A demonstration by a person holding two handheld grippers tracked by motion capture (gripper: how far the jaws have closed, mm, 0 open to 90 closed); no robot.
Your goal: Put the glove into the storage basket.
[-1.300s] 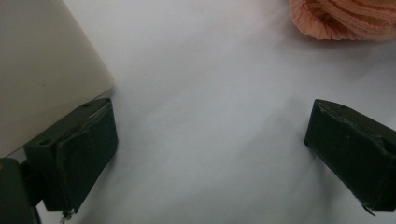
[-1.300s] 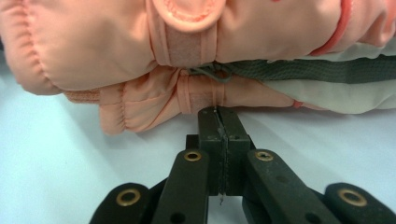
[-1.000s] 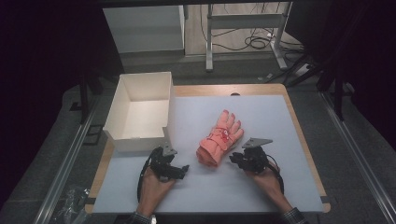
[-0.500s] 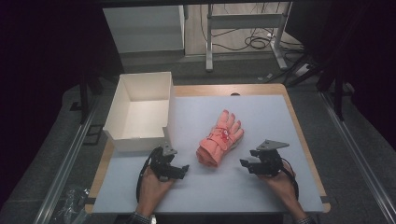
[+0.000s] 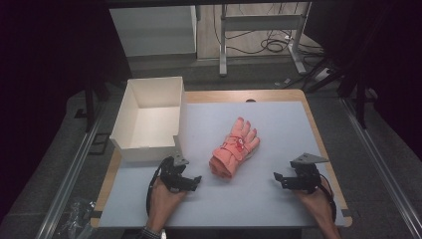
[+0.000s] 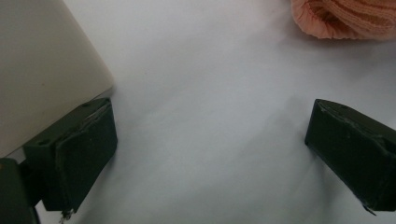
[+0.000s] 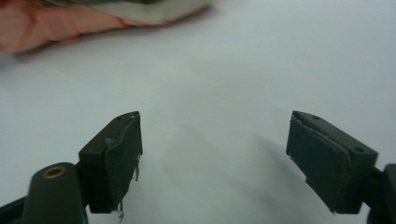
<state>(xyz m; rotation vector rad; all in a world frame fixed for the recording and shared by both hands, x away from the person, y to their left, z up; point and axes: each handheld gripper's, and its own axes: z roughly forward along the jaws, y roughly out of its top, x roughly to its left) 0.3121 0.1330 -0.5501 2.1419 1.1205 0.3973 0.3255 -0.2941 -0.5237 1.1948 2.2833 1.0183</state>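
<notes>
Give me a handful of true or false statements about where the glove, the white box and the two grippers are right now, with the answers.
1. The pink glove lies on the table mat, outside the white box. True.
2. The right gripper is clamped on the glove. False: its jaws stand open with nothing between them, having just been opening, and it sits apart from the glove.
3. The left gripper is open with nothing between its jaws. True.
4. The white box already holds a glove. False: its inside is bare.
5. The box stands on the left side of the table in the high view. True.
</notes>
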